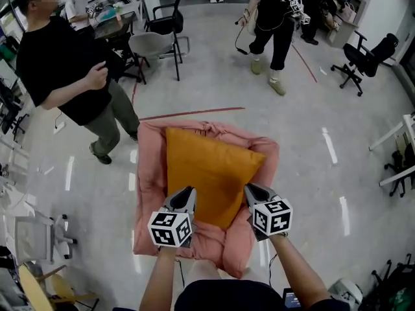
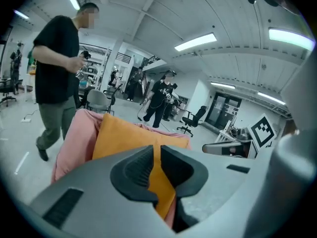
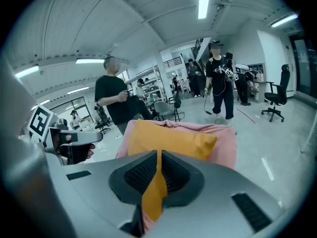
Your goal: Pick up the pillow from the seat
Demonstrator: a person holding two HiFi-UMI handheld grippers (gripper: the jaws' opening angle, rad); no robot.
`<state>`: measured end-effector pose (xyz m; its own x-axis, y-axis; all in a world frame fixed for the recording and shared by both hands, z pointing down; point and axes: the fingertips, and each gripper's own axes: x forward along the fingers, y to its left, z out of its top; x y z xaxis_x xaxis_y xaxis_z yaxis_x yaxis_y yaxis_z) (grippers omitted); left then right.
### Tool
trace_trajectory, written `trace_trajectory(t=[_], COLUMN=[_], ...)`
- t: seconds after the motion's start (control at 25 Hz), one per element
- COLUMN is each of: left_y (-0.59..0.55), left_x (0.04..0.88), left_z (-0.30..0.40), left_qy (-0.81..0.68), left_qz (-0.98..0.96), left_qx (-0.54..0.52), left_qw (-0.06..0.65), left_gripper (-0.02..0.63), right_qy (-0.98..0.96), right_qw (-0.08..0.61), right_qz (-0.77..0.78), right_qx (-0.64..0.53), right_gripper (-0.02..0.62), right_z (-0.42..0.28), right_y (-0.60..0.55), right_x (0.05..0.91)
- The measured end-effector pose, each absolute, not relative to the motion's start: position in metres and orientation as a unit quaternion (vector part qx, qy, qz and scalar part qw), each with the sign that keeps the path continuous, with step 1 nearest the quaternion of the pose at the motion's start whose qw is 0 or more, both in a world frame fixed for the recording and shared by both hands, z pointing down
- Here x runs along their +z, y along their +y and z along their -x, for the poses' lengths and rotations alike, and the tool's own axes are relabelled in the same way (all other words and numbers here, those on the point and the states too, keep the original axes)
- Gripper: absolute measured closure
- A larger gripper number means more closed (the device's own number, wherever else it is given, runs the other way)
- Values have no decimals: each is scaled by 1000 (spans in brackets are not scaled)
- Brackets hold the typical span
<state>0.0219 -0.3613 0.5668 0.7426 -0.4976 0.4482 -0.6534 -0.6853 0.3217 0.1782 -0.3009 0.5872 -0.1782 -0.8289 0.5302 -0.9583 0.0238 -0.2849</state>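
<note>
The pink seat (image 1: 148, 173) carries the orange pillow (image 1: 211, 167), which lies across its cushion. At the pillow's near edge, the left gripper (image 1: 187, 194) has its jaws a slit apart and the right gripper (image 1: 251, 190) has them pressed together, both empty. Each should widen well, then bite a near corner evenly before lifting.

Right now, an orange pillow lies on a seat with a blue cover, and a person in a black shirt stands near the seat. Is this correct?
Not quite: the seat cover is pink, not blue, as the head view shows. The rest holds: the orange pillow lies on it, and a person in a black shirt stands near the seat.
</note>
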Motion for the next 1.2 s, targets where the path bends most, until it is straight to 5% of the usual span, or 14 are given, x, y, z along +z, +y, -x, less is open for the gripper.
trace_trajectory(t=[0.24, 1.2], left_y=[-380, -462], left_x=[585, 641], left_z=[-19, -5], left_qy=[-306, -324], left_qz=[-900, -889], left_qx=[191, 241], left_qw=[244, 216], left_gripper=[499, 281], right_qy=[-685, -631], right_qw=[109, 113], right_qz=[-646, -684], right_qx=[318, 348], right_gripper=[565, 325], right_z=[-186, -211], right_y=[-313, -340], right_x=[601, 654])
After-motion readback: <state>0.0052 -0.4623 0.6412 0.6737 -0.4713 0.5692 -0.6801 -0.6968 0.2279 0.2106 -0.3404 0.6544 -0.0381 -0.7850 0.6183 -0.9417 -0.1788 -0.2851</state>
